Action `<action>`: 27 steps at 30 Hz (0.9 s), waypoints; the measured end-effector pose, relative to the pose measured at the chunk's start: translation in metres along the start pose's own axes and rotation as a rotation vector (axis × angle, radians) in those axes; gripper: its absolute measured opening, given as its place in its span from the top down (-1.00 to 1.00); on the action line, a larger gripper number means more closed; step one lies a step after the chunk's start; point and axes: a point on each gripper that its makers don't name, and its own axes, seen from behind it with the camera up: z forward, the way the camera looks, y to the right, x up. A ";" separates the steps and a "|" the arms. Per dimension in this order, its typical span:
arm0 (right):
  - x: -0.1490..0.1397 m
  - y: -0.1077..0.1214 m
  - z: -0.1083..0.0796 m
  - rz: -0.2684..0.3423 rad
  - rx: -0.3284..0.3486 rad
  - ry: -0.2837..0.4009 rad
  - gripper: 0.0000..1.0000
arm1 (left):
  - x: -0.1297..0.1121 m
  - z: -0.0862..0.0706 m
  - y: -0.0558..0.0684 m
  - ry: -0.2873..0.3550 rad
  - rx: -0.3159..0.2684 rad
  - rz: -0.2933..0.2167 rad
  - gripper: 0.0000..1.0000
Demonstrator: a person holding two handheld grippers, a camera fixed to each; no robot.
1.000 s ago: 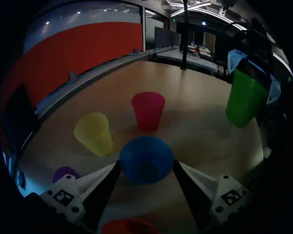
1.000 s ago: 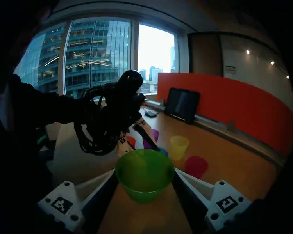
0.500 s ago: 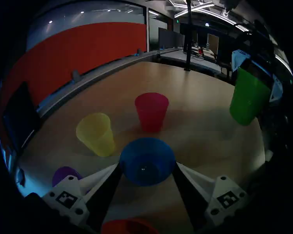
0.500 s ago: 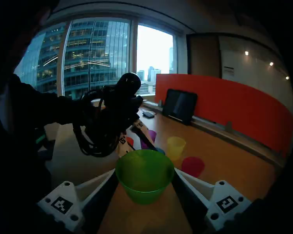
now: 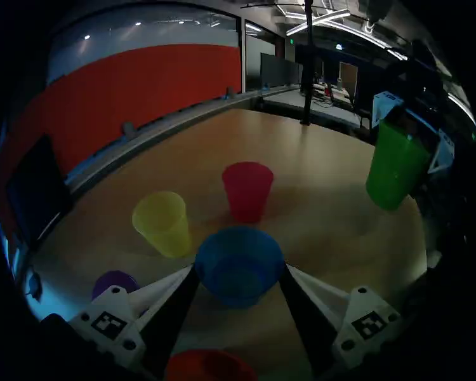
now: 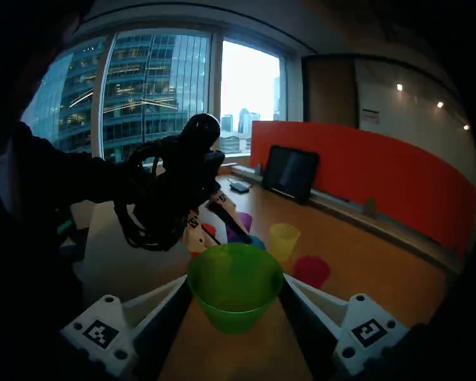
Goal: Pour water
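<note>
No words, numbers or brand names are legible. Black-and-white square markers [image 5: 106, 322] at the base of the fingers [image 5: 149, 295] of the left gripper [image 5: 238, 270] and the right gripper [image 6: 235, 279] carry patterns, not characters. A pale wall plaque [image 6: 370, 114], far beyond the right gripper's fingers, is too small to read.

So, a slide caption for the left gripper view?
Left claw grips a blue cup; yellow cup and red cup stand beyond.

- Left gripper view: dim, bluish. Distant ceiling strip lights [image 5: 327, 16] leave a faint sheen on the worktop [image 5: 314, 165].
- Soft shadows beside red cup [image 5: 247, 190] and yellow cup [image 5: 163, 222].
- Right gripper view: brighter. Daylight through windows [image 6: 155, 95], sky pane blown out; person's arm [image 6: 60, 178] backlit, near black.
- Both: strong fisheye bending at edges; blue cup [image 5: 239, 265] and green cup [image 6: 235, 286] sharp.
</note>
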 end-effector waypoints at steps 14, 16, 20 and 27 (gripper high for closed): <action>0.020 0.007 -0.006 -0.001 -0.039 0.018 -0.84 | 0.055 -0.041 0.002 0.174 0.036 0.005 -0.74; 0.023 0.008 -0.006 -0.001 -0.043 0.022 -0.84 | 0.063 -0.048 0.001 0.200 0.040 -0.001 -0.74; 0.029 0.010 -0.007 -0.003 -0.052 0.026 -0.85 | 0.077 -0.062 0.000 0.251 0.045 -0.009 -0.74; 0.037 0.015 -0.004 0.002 -0.065 0.027 -0.85 | 0.100 -0.091 -0.004 0.339 0.066 -0.010 -0.74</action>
